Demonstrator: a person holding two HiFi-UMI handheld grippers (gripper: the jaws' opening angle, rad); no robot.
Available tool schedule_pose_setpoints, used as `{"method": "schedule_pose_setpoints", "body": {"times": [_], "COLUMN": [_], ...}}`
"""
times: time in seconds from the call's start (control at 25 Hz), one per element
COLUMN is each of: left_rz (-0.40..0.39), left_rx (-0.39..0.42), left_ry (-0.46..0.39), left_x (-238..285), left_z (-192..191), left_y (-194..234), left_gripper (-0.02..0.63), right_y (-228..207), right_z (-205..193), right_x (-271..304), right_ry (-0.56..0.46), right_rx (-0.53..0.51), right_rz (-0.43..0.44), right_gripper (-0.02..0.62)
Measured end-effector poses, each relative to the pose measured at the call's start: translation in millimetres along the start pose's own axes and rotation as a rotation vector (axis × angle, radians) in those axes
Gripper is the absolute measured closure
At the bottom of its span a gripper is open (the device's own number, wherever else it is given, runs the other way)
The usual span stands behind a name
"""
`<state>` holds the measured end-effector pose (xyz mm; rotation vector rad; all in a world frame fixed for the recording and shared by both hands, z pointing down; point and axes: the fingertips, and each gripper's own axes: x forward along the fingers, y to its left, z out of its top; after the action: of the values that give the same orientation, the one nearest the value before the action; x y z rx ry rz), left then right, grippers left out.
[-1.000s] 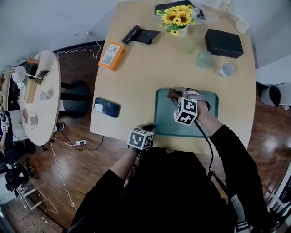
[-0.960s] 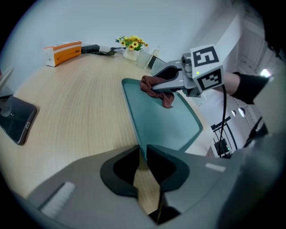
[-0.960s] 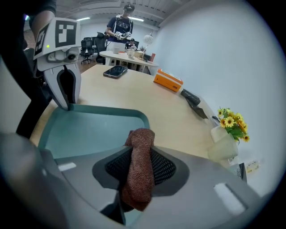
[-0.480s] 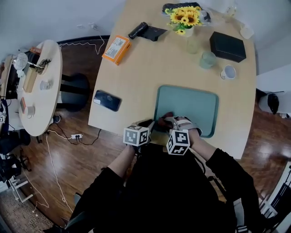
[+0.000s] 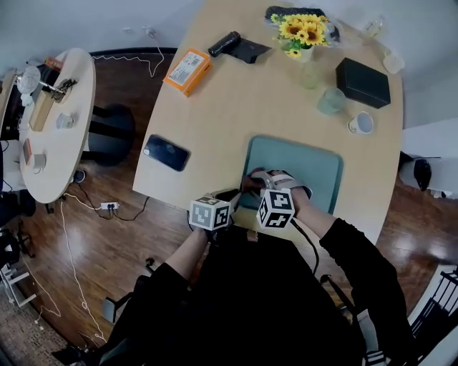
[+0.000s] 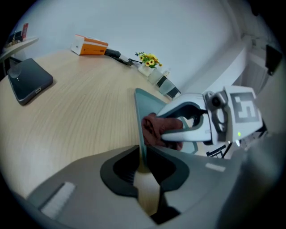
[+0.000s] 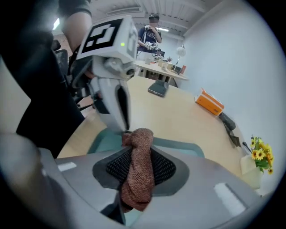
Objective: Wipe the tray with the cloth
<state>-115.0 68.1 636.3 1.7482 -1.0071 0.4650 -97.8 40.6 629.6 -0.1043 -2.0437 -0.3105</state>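
Dark wood floor (image 5: 93, 250); pale wall (image 5: 71, 21); round side table (image 5: 64, 132) left.

Teal tray (image 5: 315, 166) flat, brown cloth (image 7: 138, 170) (bunched)

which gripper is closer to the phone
Left. The left gripper clamps the tray's near left rim, the side facing the phone. The right gripper holds the cloth over the tray, farther to the right.

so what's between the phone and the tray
Nothing but bare table: in the head view no object lies between the phone and the tray.
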Motion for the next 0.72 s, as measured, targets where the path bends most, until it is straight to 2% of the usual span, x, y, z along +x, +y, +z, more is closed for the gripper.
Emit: {"method": "schedule_pose_setpoints", "body": {"times": [0.12, 0.28, 0.4, 0.6, 0.72], "left_rz": [-0.007, -0.017, -0.025, -0.028, -0.028], "left_rx": [0.013, 0.02, 0.014, 0.022, 0.028], "left_ry": [0.007, 0.018, 0.027, 0.03, 0.032], "left_x": [2.6, 2.4, 1.5, 1.6, 1.8], "left_z": [-0.7, -0.5, -0.9, -1.5, -1.4], "left_y": [-4.1, -1.9, -0.8, -0.1, 0.4], "left_gripper": [0.575, 0.578, 0.581, 0.583, 0.584], "right_y": [-42.1, -74.8, -96.1, -131.8, -136.8], "right_z": [-2.9, -1.7, -5.8, -15.8, -16.4], "right_x": [7.3, 13.9, 15.9, 17.2, 15.6], "right_ry": [0.023, 0.039, 0.052, 0.098, 0.112], "right_rx": [0.014, 0.029, 0.018, 0.066, 0.106], "right_rz": [-0.009, 0.032, -0.01, -0.097, -0.13], "right_gripper": [0.477, 0.471, 0.474, 0.476, 0.476]}}
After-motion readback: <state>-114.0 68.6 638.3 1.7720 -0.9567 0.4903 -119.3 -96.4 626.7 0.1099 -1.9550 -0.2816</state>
